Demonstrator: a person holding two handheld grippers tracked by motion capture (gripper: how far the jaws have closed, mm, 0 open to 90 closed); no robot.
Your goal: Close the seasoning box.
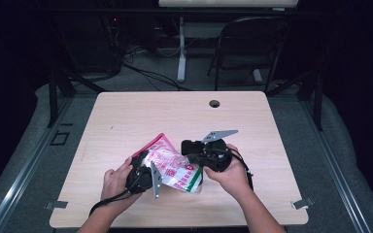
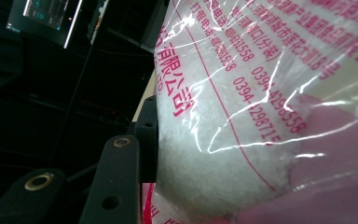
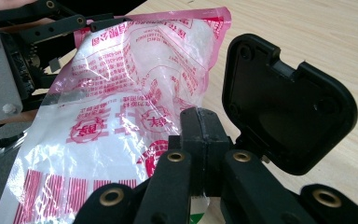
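Jaws of the left gripper (image 1: 143, 175) clamp the bulging side of a clear, red-printed bag of white grains (image 1: 171, 166) while the right gripper (image 1: 200, 156), jaws fully together, pinches its corner above the wooden table (image 1: 141, 114).

Your bag of white granules, held up off the table

The clear plastic bag (image 1: 171, 165) with red print and a pink top edge is crinkled, tilted, its white contents bulging; you have it near the table's front edge, centre.
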